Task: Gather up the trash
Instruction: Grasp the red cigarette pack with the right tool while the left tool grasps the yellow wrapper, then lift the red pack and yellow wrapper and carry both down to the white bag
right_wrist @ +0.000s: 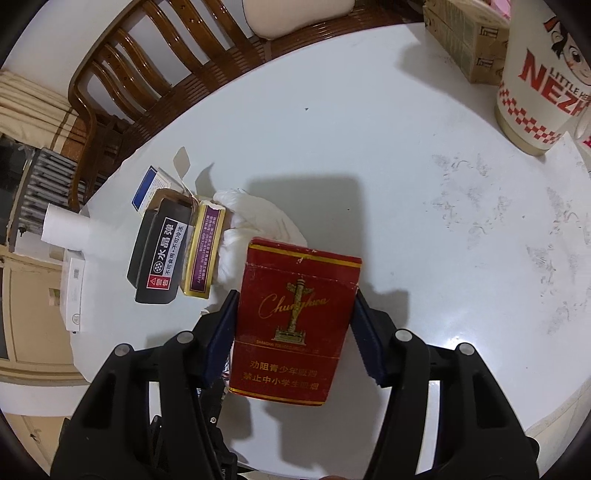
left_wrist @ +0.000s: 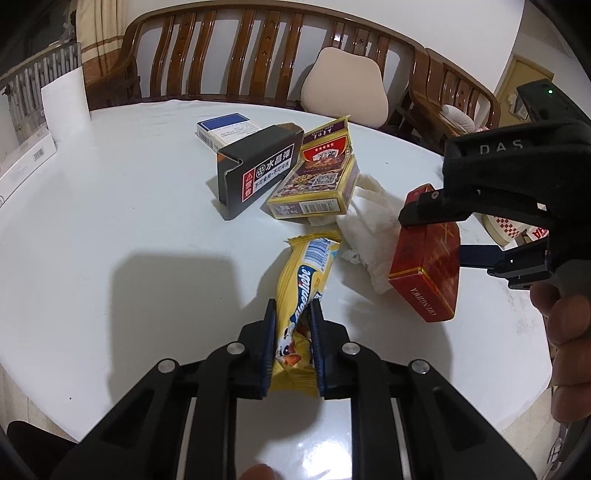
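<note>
My left gripper (left_wrist: 292,308) is shut on a yellow snack wrapper (left_wrist: 306,273) and holds it just above the white table (left_wrist: 110,221). My right gripper (right_wrist: 295,299) is shut on a red Chunghwa cigarette pack (right_wrist: 295,321), lifted over the table; it also shows in the left wrist view (left_wrist: 428,266). Still lying on the table are a black carton (left_wrist: 255,173), a yellow and purple card box (left_wrist: 314,188), a blue and white box (left_wrist: 225,129) and a crumpled white tissue (left_wrist: 373,225).
A large Nezha paper cup (right_wrist: 535,85) and a cardboard box (right_wrist: 461,33) stand at the table's far right. A white paper roll (right_wrist: 62,225) and flat white boxes (right_wrist: 72,295) sit at the left edge. Wooden chairs (left_wrist: 229,51) ring the far side.
</note>
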The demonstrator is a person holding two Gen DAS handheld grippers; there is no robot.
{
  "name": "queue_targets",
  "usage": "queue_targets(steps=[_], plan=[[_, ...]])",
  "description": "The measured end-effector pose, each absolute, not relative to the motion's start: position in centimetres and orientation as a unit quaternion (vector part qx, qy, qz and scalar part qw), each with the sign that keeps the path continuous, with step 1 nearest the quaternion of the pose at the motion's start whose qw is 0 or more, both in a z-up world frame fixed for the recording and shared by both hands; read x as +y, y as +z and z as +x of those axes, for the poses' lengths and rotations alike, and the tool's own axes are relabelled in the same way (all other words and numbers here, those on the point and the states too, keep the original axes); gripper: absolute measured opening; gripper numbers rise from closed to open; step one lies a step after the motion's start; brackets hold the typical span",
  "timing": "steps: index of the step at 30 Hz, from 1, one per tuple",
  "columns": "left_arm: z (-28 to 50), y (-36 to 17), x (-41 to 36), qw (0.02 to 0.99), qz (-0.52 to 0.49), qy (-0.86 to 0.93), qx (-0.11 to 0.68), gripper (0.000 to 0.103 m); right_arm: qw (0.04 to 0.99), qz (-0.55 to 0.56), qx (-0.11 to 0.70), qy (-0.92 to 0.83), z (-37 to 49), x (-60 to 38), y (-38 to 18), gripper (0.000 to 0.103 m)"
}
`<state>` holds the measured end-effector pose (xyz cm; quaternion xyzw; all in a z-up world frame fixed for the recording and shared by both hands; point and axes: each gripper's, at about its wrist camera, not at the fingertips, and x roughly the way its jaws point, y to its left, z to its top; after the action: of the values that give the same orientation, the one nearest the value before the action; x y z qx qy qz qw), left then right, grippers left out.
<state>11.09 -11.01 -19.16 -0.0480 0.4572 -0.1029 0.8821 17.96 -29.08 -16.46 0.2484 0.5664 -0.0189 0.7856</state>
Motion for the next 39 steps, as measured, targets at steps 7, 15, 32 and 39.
queue_targets(steps=[7,15,32,39], plan=[[10.7,-18.8,-10.9,0.884,-0.047,-0.111,0.451,0.016,0.791,0.245,0.561,-0.018,17.3,-29.1,-15.8,0.057],[9.7,-17.3,-10.8,0.891,-0.035,-0.115,0.439,0.015,0.799,0.239,0.551,-0.017,16.7,-29.1,-14.9,0.057],[5.6,-12.1,-10.6,0.908,-0.001,-0.136,0.395,0.015,0.841,0.216,0.495,0.013,11.8,-29.1,-9.1,0.057],[2.7,-10.5,-10.3,0.911,0.012,-0.15,0.384,0.015,0.863,0.192,0.466,0.034,8.1,-28.1,-5.8,0.057]])
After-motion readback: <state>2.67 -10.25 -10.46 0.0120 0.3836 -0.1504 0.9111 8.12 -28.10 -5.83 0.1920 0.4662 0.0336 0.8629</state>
